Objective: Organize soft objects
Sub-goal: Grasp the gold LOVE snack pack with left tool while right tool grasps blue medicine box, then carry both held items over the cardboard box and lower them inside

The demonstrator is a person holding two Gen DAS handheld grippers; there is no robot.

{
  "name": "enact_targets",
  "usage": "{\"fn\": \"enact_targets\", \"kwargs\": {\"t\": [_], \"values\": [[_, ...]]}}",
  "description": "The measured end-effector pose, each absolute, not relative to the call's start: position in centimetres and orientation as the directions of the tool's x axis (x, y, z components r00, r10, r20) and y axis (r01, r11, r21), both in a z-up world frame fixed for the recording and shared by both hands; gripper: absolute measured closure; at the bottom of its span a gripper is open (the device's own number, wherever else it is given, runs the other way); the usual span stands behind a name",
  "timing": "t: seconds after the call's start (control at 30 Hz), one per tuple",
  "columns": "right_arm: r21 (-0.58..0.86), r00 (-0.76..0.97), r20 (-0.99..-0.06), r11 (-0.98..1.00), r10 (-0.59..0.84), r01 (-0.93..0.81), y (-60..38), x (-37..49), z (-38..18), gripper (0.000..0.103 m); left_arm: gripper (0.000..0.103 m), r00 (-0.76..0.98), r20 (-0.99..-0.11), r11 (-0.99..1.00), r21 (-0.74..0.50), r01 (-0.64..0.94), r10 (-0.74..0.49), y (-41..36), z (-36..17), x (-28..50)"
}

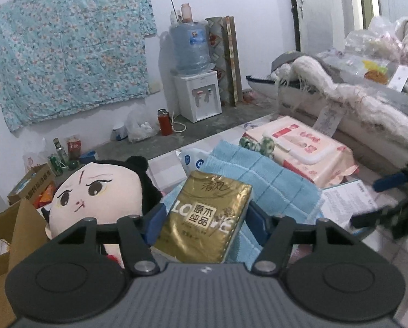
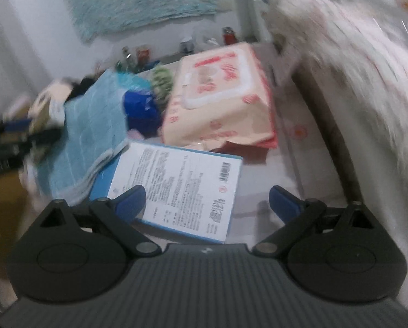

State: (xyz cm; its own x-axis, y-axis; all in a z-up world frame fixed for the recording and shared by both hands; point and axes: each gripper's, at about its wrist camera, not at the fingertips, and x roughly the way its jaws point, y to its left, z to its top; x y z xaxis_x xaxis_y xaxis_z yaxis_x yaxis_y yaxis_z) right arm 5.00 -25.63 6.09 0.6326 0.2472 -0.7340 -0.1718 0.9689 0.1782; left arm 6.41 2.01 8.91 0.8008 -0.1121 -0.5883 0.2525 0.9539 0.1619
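Tissue pack (image 1: 204,218), gold-wrapped, sits between the blue fingers (image 1: 156,222) of the left gripper (image 1: 206,224), which press on both of its sides and hold it tilted above a folded blue towel (image 1: 261,175). No earlier view shows how the jaws came to this grip. Just left of the pack lies a plush doll (image 1: 94,194) with a painted face and black hair, beside a brown cardboard box (image 1: 17,227). Beyond the towel, a pink wet-wipe pack (image 1: 307,147) rests near the bed's (image 1: 368,125) edge. The right gripper (image 2: 206,205) has its fingers (image 2: 130,202) spread wide with nothing clasped, over a white and blue printed box (image 2: 182,186) lying on the floor (image 2: 286,169) beside the towel; this view is blurred.
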Motion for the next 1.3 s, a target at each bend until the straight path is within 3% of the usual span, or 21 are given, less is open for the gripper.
{"fn": "enact_targets", "kwargs": {"t": [0.17,0.33,0.47,0.5,0.53,0.63,0.77,1.0,1.17,1.3], "values": [[-0.045,0.583,-0.753,0.860,0.306,-0.509,-22.4,4.7,7.0,0.006,0.038,0.798,-0.578,0.955,0.105,0.279,-0.170,2.9,9.8,4.8],[-0.215,0.510,-0.806,0.654,0.300,-0.725,-20.0,6.9,6.4,0.006,0.038,0.802,-0.563,0.944,0.106,0.312,-0.201,2.7,10.2,3.2],[-0.217,0.399,-0.875,0.515,0.274,-0.829,-18.1,9.5,5.5,0.005,0.038,0.811,-0.552,0.945,0.115,0.306,-0.196,2.8,10.6,2.5],[-0.167,0.362,-0.887,0.531,0.287,-0.831,-18.0,10.1,5.7,0.007,0.038,0.811,-0.552,0.946,0.111,0.304,-0.196,2.9,10.8,2.4],[-0.144,0.341,-0.896,0.538,0.286,-0.830,-17.9,10.5,5.8,0.019,0.038,0.810,-0.552,0.947,0.105,0.303,-0.198,3.1,11.1,2.3],[-0.097,0.311,-0.895,0.539,0.320,-0.836,-18.1,9.4,6.4,0.022,0.038,0.811,-0.550,0.952,0.085,0.293,-0.200,3.8,11.7,1.9],[-0.056,0.281,-0.885,0.517,0.370,-0.854,-18.4,5.4,6.4,0.024,0.038,0.813,-0.546,0.957,0.067,0.282,-0.201,4.8,12.5,1.3],[0.007,0.429,-0.814,0.747,0.391,-0.665,-21.8,3.0,9.0,0.025,0.038,0.790,-0.578,0.962,0.030,0.270,-0.204,6.9,14.9,-1.7],[0.033,0.617,-0.673,0.850,0.408,-0.526,-21.9,0.5,13.4,0.025,0.038,0.807,-0.563,0.981,-0.037,0.192,-0.179,10.7,18.0,-5.7],[0.131,0.588,-0.616,0.804,0.524,-0.580,-19.0,0.1,16.4,0.025,0.038,0.817,-0.567,0.995,-0.066,0.079,-0.103,14.7,20.4,-8.4]]}}
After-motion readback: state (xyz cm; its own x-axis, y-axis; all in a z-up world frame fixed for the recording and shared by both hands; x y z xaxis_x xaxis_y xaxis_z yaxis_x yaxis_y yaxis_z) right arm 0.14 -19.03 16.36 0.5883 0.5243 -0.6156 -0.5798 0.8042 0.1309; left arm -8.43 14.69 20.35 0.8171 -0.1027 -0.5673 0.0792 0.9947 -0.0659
